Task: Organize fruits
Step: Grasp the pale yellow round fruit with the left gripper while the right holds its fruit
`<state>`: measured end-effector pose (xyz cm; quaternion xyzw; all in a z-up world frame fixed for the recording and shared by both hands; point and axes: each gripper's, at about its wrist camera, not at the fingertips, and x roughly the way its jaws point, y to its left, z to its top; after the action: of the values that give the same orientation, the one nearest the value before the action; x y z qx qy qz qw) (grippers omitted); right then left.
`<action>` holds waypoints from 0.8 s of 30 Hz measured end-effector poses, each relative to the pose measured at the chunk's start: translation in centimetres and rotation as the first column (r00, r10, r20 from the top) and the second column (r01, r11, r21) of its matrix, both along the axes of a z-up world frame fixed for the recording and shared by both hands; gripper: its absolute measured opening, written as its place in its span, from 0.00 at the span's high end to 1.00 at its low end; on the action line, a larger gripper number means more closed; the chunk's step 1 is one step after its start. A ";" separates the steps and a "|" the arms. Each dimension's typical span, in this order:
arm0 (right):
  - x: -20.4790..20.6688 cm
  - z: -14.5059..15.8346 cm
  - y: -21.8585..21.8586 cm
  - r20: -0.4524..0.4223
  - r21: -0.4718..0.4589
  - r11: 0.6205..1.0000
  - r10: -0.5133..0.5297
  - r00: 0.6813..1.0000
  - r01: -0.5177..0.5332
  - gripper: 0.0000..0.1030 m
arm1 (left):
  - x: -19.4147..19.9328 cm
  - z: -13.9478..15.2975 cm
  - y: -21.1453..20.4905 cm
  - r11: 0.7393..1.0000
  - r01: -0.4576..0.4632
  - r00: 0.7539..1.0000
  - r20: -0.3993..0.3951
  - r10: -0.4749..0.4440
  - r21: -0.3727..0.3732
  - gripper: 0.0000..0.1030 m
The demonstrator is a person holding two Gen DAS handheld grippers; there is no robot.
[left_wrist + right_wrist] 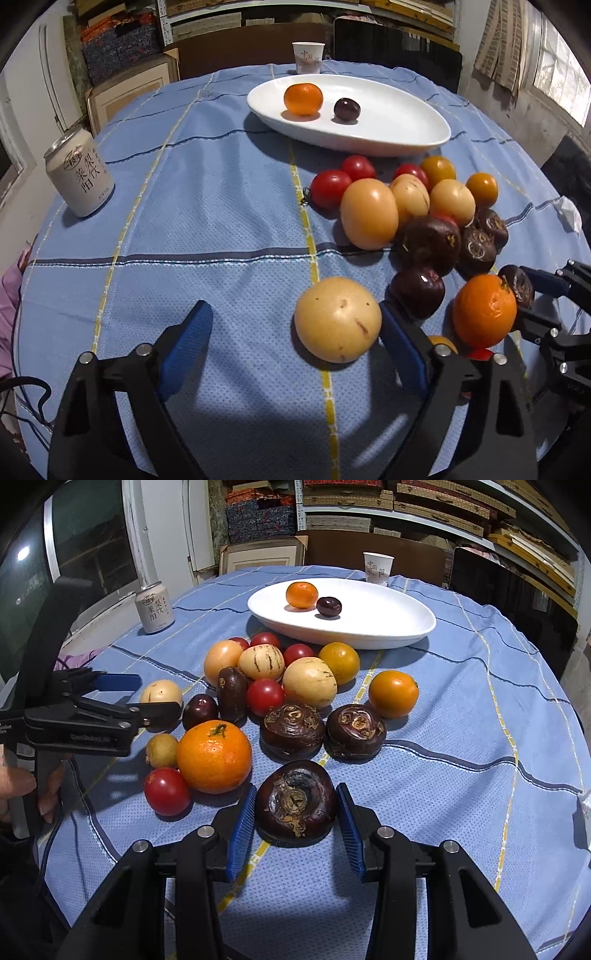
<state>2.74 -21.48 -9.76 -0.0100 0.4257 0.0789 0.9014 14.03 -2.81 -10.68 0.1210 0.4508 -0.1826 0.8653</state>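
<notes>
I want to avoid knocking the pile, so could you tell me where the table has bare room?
Free: the cloth between the can and the fruit pile, and the right half of the white plate, beyond the tangerine and plum. Crowded: in front of the plate, where the fruit touches.

The right gripper (295,823) has its blue pads closed against both sides of a dark water chestnut (295,799) that sits on the blue checked tablecloth (461,738). Two more water chestnuts (291,731) lie just beyond it, and a large orange (214,757) just to its left. Farther back, a white oval plate (369,624) holds a mandarin (301,595) and a dark plum (328,606). At left, the left gripper (147,698) reaches toward a pale yellow fruit (161,692), jaws apart.
</notes>
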 end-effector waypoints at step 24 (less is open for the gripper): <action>-0.5 0.3 -0.7 0.023 0.033 0.999 -0.025 0.999 0.024 0.57 | -2.7 1.2 -1.0 0.995 0.083 0.995 0.059 -0.080 -0.049 0.58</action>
<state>2.27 -22.23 -9.50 0.0093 0.4141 0.0749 0.9071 11.28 -3.83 -9.52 0.1222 0.4157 -0.2258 0.8725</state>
